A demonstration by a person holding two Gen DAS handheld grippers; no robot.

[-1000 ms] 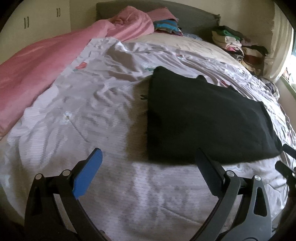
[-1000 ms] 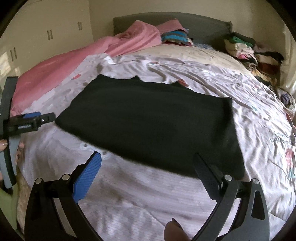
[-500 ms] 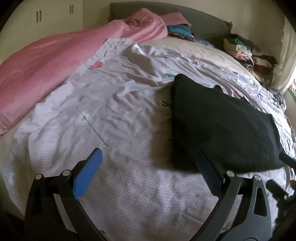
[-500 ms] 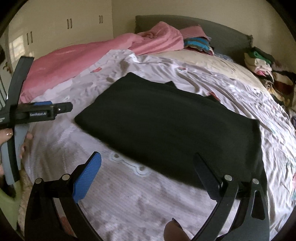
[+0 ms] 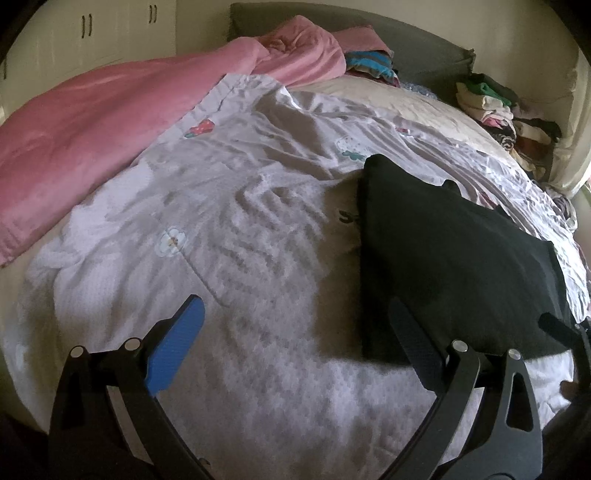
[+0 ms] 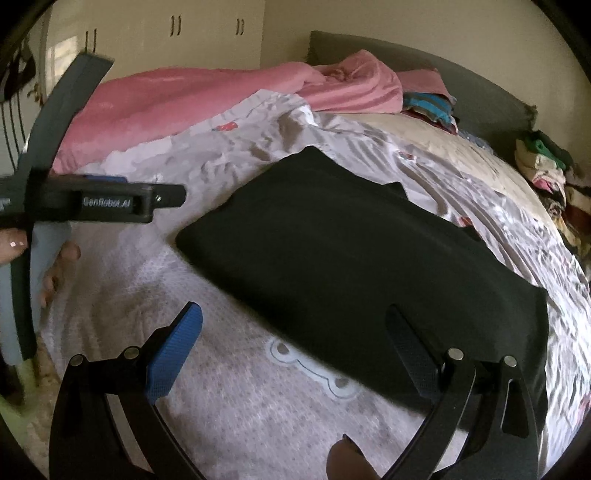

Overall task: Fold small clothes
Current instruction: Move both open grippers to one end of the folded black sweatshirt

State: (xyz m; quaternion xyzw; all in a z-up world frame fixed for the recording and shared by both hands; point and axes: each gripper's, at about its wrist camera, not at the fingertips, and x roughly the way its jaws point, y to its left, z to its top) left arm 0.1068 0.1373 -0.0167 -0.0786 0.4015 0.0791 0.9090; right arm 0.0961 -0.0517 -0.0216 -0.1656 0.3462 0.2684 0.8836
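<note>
Currently a flat, folded black fabric garment (image 6: 354, 266) lies on a wide bed covered by a wrinkled pale lilac sheet with small cartoon prints (image 5: 229, 236). In the left wrist view the garment (image 5: 454, 266) sits to the right of centre, its near edge close to the bed's front edge. The left hand-held gripper (image 5: 295, 343) hovers above bare sheet just left of the garment, its two fingers spread wide apart and holding nothing; one finger has a blue textured pad (image 5: 175, 347), and the other, dark finger overlaps the garment's near left corner in the picture, though contact cannot be confirmed. In the right wrist view the right hand-held gripper (image 6: 291, 347) is likewise spread wide and empty, poised over the garment's near long edge. The left hand-held gripper (image 6: 92, 201) also appears at the left edge of that view, held by a hand with pale painted nails (image 6: 22, 243). A rumpled pink blanket (image 5: 110, 122) lies along the far left side of the bed, reaching up to a dark grey padded headboard (image 6: 461, 85). A pile of folded multicoloured clothes (image 5: 509, 122) is stacked at the far right of the bed, and a smaller stack with teal stripes (image 6: 428, 109) rests beside the headboard. Cream wardrobe doors (image 6: 207, 33) stand behind.
</note>
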